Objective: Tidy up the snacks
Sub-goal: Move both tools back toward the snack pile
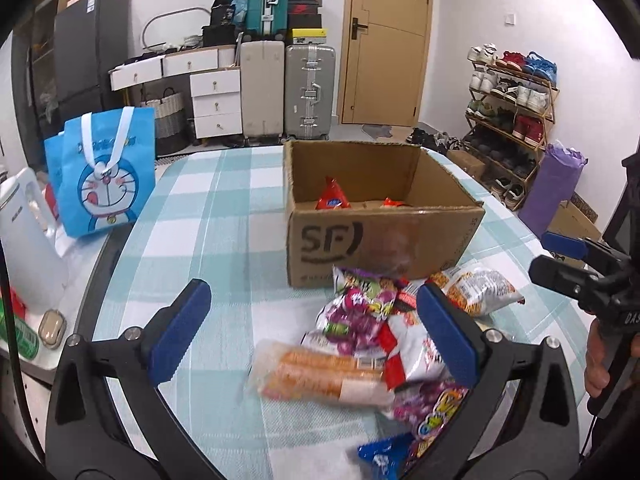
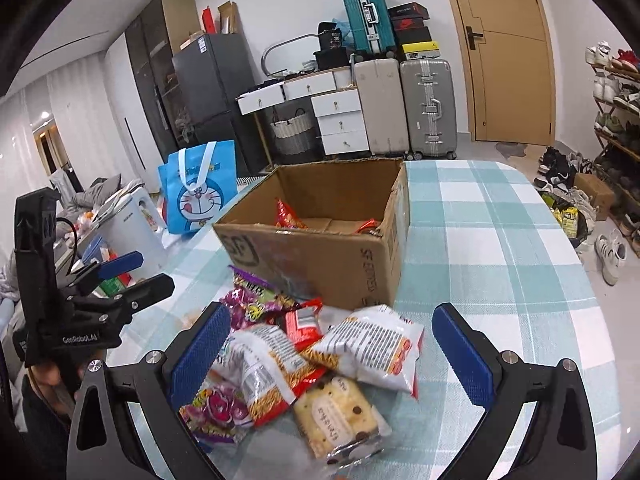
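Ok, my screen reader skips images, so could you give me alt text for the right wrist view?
The open right gripper hovers over a pile of snack packets on a checked tablecloth, just in front of an open SF cardboard box that already holds a few red packets. The left gripper is at the left edge, also open.

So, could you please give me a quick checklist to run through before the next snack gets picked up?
1. Left gripper jaws open and empty: ok.
2. Right gripper jaws open and empty: ok.
3. Cardboard box open-topped, with room inside: ok.
4. Snack pile lies in front of the box, under both grippers: ok.
5. Snacks apart enough to take one alone: not ok, the packets overlap.
6. Two grippers clear of each other: ok.
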A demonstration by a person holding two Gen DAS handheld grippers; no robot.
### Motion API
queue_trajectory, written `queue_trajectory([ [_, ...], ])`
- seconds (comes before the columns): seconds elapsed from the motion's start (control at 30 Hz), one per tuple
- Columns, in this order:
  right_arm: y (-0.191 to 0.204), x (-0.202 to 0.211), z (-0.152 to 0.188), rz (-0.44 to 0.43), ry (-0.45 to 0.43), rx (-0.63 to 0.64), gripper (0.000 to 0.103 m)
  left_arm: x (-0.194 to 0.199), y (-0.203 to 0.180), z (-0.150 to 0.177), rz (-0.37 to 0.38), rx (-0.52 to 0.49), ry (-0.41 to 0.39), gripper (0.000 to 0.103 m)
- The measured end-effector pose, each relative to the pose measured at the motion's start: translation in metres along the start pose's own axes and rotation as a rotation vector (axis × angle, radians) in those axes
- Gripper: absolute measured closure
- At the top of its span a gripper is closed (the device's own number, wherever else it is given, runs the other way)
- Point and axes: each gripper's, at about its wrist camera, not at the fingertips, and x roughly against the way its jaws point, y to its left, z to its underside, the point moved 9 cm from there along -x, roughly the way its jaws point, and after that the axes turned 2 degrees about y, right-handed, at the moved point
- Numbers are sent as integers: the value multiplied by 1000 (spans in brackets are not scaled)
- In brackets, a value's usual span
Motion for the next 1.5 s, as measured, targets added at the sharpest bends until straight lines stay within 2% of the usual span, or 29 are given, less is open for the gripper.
queue_trajectory([
  [0.23,3,1,21,24,40,30,1,10,3,19,7,14,17,0],
  [0.37,-3,2,26,26,60,-5,1,12,0,27,-9,6,31,0],
  [0.53,-7,5,34,42,77,-9,1,20,0,39,8,28,52,0],
  [0.9,-13,3,53,45,120,-22,1,38,-8,68,-2,-10,60,0],
  [1.03,-10,-2,61,42,145,0,1,35,-10,85,-18,-22,70,0],
  [1.2,-9,-7,72,63,173,35,1,27,-19,105,-3,-18,97,0],
  [1.33,-8,-8,76,81,185,75,0,29,-28,112,9,-35,87,0],
  [1.5,-4,-11,82,57,213,106,0,36,-33,120,27,-34,96,0],
])
